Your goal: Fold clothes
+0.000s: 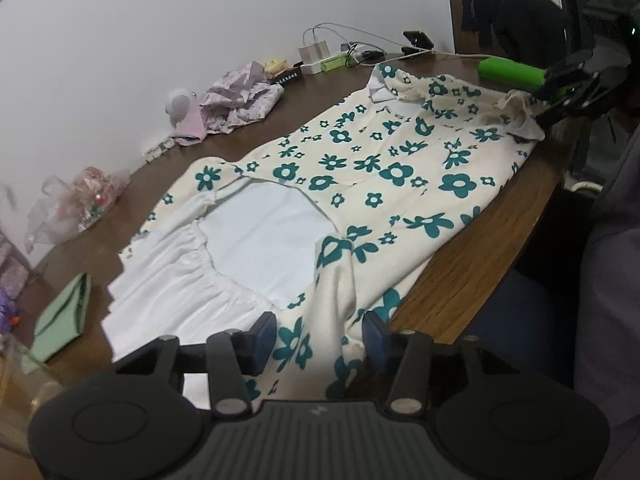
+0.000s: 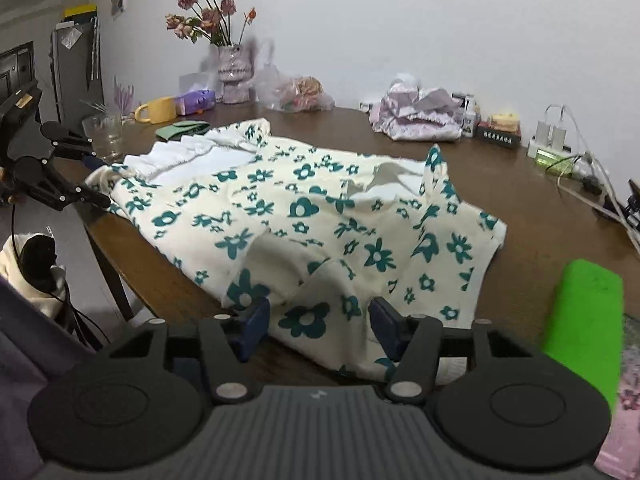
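Near hem of floral garment (image 1: 400,168) drops behind left gripper (image 1: 320,338) body; edge over table (image 1: 472,264) lip not visible. Right view: fabric passes between the fingers of right gripper (image 2: 319,322), lower edge hidden by the housing. Label on small black box (image 2: 498,136) at far wall too small to read. Green roller (image 2: 584,320) blurred, cut off at right, possibly a handle. Glass (image 1: 20,380) at left edge blurred and cropped. Contents of plastic bag (image 1: 76,204) indistinct.
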`<state>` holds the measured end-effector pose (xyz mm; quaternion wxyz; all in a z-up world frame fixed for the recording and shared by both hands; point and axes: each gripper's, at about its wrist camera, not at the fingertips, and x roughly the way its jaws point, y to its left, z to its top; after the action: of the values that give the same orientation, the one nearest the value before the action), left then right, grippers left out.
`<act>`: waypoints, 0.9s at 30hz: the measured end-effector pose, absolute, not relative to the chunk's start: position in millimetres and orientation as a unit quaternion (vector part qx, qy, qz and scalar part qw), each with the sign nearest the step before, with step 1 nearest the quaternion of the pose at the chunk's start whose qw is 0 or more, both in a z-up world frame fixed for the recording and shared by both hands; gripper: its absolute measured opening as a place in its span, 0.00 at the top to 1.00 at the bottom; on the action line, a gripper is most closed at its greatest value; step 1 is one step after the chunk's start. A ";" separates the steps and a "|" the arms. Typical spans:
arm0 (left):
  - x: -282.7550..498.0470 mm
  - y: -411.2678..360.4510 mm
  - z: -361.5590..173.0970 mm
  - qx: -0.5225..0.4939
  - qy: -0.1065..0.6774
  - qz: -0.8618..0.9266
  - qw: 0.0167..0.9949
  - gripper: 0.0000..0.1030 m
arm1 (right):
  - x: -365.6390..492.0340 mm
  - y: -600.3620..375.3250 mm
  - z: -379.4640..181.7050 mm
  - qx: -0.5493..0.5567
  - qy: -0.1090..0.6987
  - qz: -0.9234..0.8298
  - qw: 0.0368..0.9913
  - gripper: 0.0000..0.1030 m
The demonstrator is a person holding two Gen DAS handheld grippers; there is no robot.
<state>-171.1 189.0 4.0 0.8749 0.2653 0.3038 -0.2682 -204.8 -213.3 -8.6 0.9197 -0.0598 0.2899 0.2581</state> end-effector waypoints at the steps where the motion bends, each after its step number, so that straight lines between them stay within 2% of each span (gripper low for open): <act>1: -169.0 192.4 3.2 0.253 0.304 -0.273 0.877 0.62 | -203.8 -213.1 -11.5 -0.059 0.291 0.252 0.921 0.68; 2: -166.4 197.0 2.3 0.233 0.308 -0.278 0.879 0.76 | -203.5 -213.0 -12.7 -0.060 0.287 0.243 0.925 0.85; 4: -165.4 204.0 1.1 0.203 0.312 -0.287 0.883 0.82 | -206.6 -219.2 -12.1 -0.049 0.285 0.242 0.926 0.93; 8: -169.6 210.5 7.3 0.188 0.319 -0.296 0.880 0.88 | -214.4 -230.5 -11.0 -0.041 0.284 0.255 0.923 0.96; 17: -137.1 207.6 57.5 0.230 0.272 -0.298 0.886 0.88 | -187.7 -242.4 29.4 -0.022 0.249 0.241 0.938 0.97; 19: -120.2 200.6 57.1 0.249 0.280 -0.294 0.879 0.87 | -168.5 -238.8 33.9 -0.015 0.258 0.227 0.939 0.97; 21: -103.0 192.5 48.8 0.263 0.298 -0.287 0.872 0.79 | -145.8 -228.1 32.9 -0.024 0.280 0.200 0.939 0.97; 22: -94.3 188.2 42.7 0.269 0.309 -0.282 0.868 0.72 | -135.0 -220.1 29.4 -0.038 0.291 0.169 0.941 0.95; 25: -90.3 188.3 33.7 0.266 0.322 -0.282 0.864 0.69 | -114.1 -200.0 20.8 -0.081 0.307 0.092 0.944 0.75; 27: -97.2 196.2 33.9 0.249 0.320 -0.289 0.867 0.57 | -120.4 -200.0 27.7 -0.069 0.285 0.102 0.951 0.71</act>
<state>-97.2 196.2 33.9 0.8675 0.2489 0.3195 -0.2888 -120.4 -200.0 27.7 0.9508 -0.0687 0.2846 0.1016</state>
